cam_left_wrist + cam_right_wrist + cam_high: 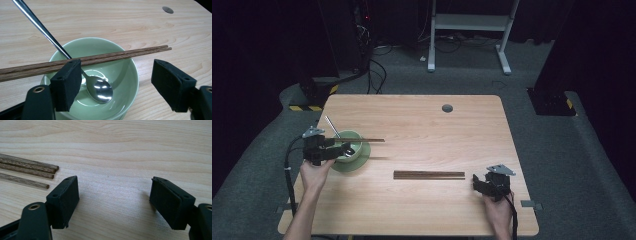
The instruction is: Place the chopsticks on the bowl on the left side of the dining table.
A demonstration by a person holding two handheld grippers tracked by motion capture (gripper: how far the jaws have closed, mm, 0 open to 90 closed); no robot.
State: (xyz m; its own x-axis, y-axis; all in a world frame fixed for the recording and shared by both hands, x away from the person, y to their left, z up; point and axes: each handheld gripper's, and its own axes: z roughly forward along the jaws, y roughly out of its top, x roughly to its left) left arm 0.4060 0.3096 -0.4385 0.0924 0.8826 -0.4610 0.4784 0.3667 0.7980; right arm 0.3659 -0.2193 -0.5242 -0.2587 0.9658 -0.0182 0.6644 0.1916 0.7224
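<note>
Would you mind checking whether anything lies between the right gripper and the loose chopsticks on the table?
Nothing visible does. The right gripper is open, and bare table separates it from the ends of the loose chopsticks, which lie flat just ahead of its jaws.

i work at a light wooden table [422,120] on grey carpet [562,145]; beyond it a white desk frame [472,22], tangled cables [377,65], black curtains, the room dim

High view overlooks table [422,120]; gripper views sit close above it.
</note>
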